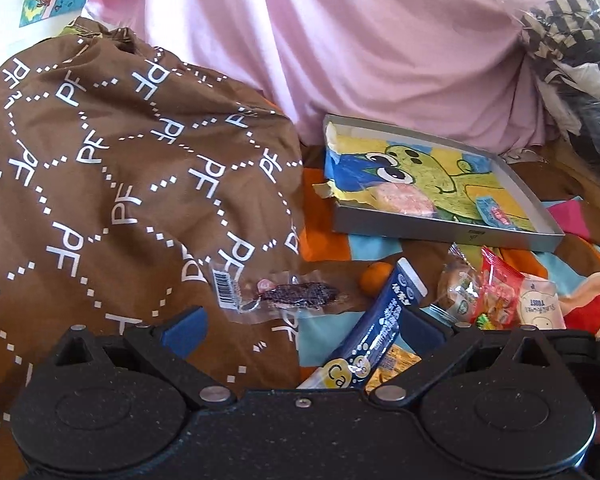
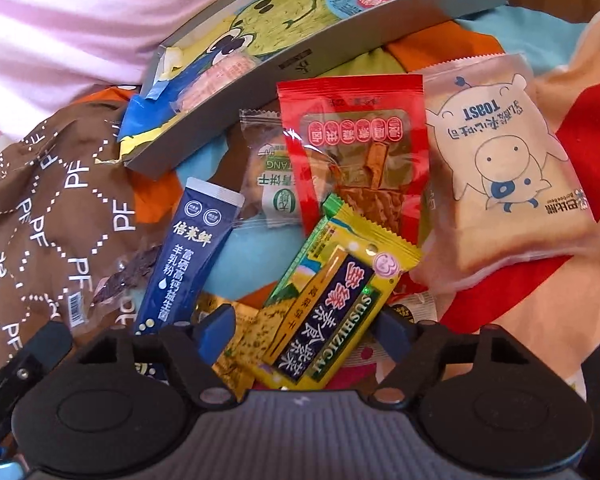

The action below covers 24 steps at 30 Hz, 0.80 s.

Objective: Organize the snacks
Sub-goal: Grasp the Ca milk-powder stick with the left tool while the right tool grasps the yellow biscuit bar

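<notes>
Brown cloth (image 1: 112, 168) crowds blue sachet (image 1: 384, 320) beside tray (image 1: 440, 232).

Snack packets (image 2: 352, 168) before tray (image 2: 300, 60); cloth bag (image 1: 120, 168) left of tray

brown cloth (image 1: 100, 160) – repeated "pf"; yellow packet (image 2: 332, 312) – "sushizicai"; pale packet (image 2: 500, 168) – "toast", upside down

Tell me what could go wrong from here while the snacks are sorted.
1. The seaweed packet lies between the right hand-held gripper's open fingers atop a gold packet; closing may pinch both.
2. The orange sits loose on soft fabric and may roll.
3. The tray rests on uneven bedding; dropped snacks could slide.
</notes>
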Each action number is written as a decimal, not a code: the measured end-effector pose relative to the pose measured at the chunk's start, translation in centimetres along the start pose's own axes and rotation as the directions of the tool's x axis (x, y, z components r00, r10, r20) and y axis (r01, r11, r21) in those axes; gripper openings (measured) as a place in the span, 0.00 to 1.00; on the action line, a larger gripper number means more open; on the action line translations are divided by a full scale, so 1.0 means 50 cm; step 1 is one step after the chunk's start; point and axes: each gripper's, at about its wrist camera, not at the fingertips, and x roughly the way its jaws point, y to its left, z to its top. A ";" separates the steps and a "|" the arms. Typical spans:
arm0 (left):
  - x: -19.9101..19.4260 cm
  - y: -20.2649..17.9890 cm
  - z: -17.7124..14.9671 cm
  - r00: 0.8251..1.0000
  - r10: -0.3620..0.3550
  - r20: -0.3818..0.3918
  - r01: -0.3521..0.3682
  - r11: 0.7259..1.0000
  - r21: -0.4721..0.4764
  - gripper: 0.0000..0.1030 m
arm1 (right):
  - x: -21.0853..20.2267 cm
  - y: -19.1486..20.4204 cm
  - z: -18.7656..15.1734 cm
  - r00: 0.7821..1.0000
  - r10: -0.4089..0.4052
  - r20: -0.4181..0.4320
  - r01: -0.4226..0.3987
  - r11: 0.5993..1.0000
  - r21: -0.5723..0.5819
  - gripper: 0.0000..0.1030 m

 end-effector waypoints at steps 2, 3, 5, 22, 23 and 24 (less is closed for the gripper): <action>-0.002 -0.003 0.000 1.000 -0.006 0.005 0.006 1.000 0.009 0.98 | 0.003 0.010 -0.006 1.000 -0.022 0.017 0.022 0.999 -0.040 0.73; -0.003 -0.003 0.000 1.000 -0.006 0.007 0.006 1.000 0.014 0.98 | 0.002 0.012 -0.010 0.999 -0.031 0.025 0.032 0.998 -0.055 0.69; -0.004 -0.005 0.000 1.000 -0.004 0.011 0.003 1.000 0.027 0.98 | -0.002 0.011 -0.018 0.999 -0.023 0.037 0.026 0.996 -0.091 0.67; 0.042 -0.079 -0.044 0.998 0.010 -0.063 0.014 0.930 0.367 0.90 | -0.086 0.020 -0.108 0.990 -0.066 0.127 0.131 0.785 -0.605 0.55; 0.048 -0.087 -0.049 0.998 0.018 -0.067 0.011 0.913 0.407 0.90 | -0.088 0.020 -0.111 0.989 -0.065 0.134 0.134 0.780 -0.611 0.55; 0.054 -0.095 -0.053 0.997 0.026 -0.070 0.008 0.897 0.443 0.88 | -0.090 0.020 -0.114 0.988 -0.064 0.141 0.138 0.775 -0.617 0.55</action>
